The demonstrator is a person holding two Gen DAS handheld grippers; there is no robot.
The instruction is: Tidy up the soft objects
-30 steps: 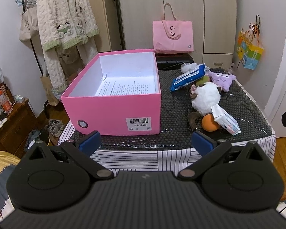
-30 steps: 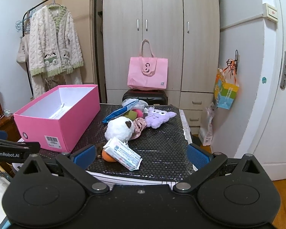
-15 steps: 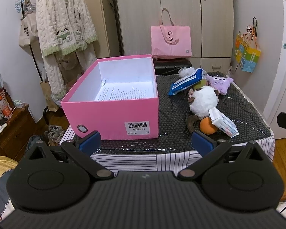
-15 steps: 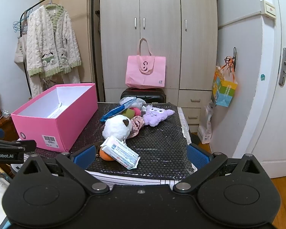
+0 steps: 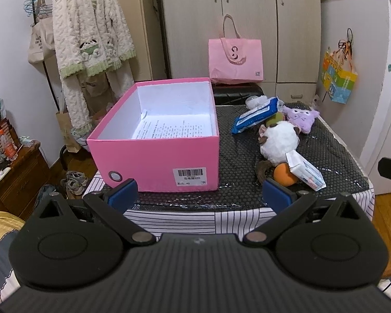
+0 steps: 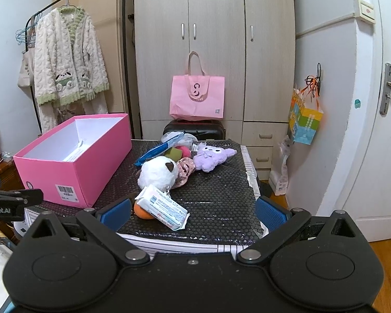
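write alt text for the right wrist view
An open right gripper faces a table with an open pink box on the left and a pile of plush toys and tissue packs in the middle. A wardrobe stands behind.

Pink tote (image 6: 197,96) by wardrobe (image 6: 213,39), cardigan (image 6: 67,60) on rack.

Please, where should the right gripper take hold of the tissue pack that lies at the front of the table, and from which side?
Probably grip the tissue pack across its short width, near the free end that points to the table's front edge. Come from above and the front with the right gripper. The pack is long and flat, and its far end leans on the orange ball and sits close to the white plush.
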